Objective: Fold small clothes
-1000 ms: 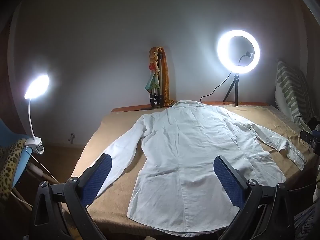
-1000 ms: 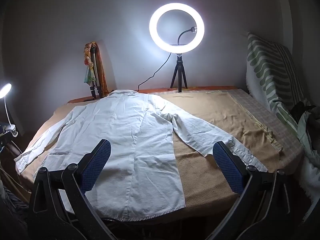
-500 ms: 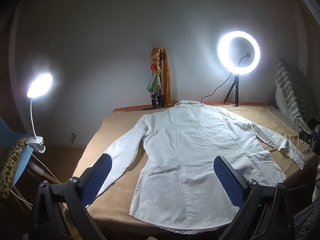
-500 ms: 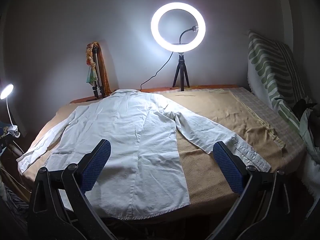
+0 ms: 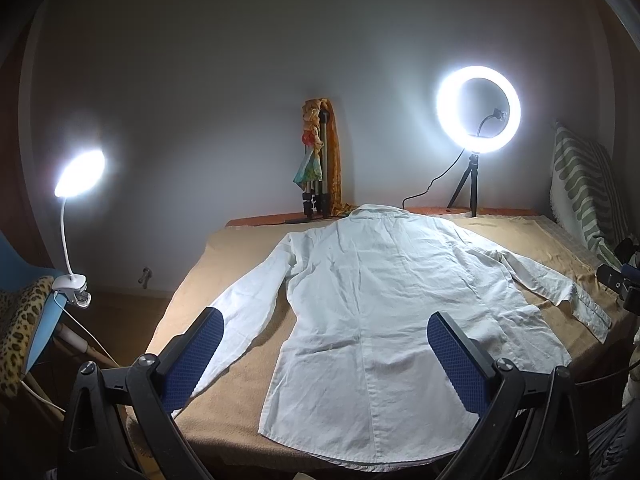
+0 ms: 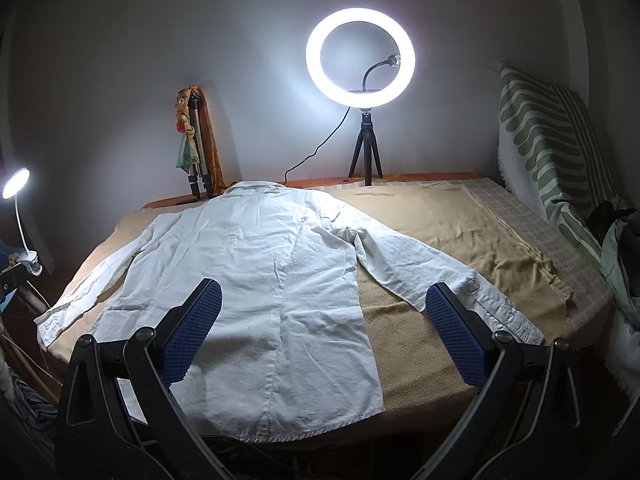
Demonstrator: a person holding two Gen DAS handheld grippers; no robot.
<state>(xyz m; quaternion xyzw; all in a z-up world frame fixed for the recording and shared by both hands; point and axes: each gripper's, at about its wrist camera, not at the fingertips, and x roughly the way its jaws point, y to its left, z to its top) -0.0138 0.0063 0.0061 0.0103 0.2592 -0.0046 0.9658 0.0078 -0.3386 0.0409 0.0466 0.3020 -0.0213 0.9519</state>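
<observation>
A white long-sleeved shirt (image 5: 384,304) lies flat, back up, on a tan cloth-covered table (image 5: 248,248), collar at the far side, hem at the near edge, both sleeves spread outward. It also shows in the right wrist view (image 6: 256,280). My left gripper (image 5: 326,354) is open and empty, held above the near hem and the left sleeve (image 5: 240,316). My right gripper (image 6: 324,330) is open and empty, above the shirt's lower right side and the right sleeve (image 6: 436,280). Neither touches the shirt.
A ring light on a tripod (image 6: 362,60) and a folded tripod with a cloth (image 6: 196,140) stand at the far edge by the wall. A clip lamp (image 5: 78,176) is at the left. A green striped blanket (image 6: 552,136) and clothes lie at the right.
Both grippers have drawn slightly nearer and higher over the table, so the shirt sits a little lower and larger in view. The shirt has not moved. Both grippers stay open.
</observation>
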